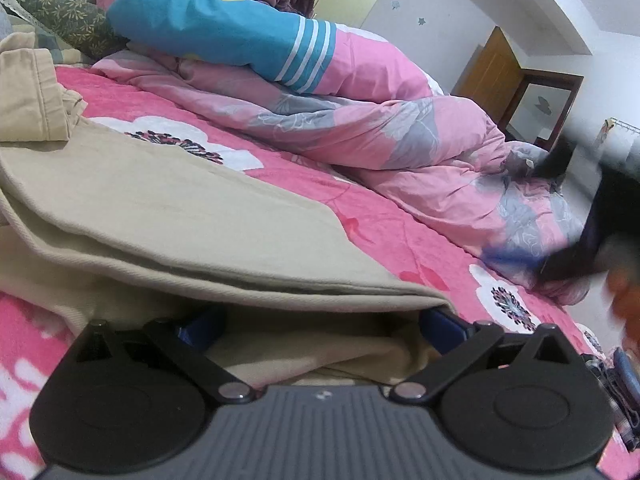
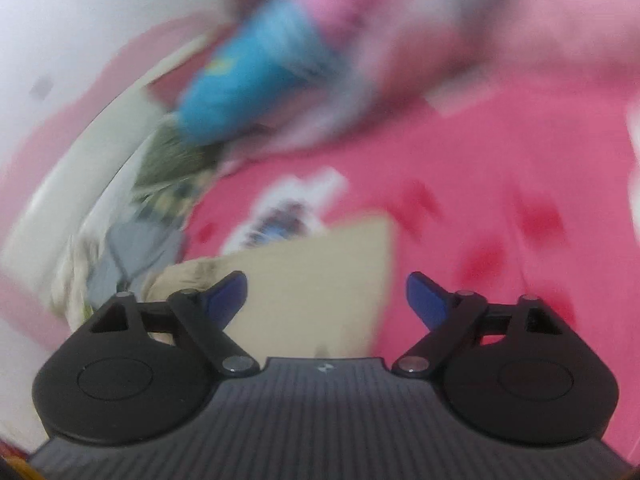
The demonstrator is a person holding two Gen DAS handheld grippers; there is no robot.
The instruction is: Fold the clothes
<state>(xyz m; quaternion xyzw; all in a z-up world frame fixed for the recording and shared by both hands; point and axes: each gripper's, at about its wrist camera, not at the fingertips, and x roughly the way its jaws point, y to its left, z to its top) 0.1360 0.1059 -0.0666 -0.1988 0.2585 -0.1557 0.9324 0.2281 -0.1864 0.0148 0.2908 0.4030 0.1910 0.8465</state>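
Lying between spread left fingers (image 1: pixel 444 322) — beige garment (image 1: pixel 180 216)

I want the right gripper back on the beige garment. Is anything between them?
Nothing visible: the right gripper is open and empty, with the beige garment directly ahead on the pink bedspread, though the view is blurred.

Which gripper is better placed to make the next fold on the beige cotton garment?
Left. The left gripper already sits at the beige cotton garment, its folded edge draped over both blue fingers. The right gripper is open, empty and blurred.
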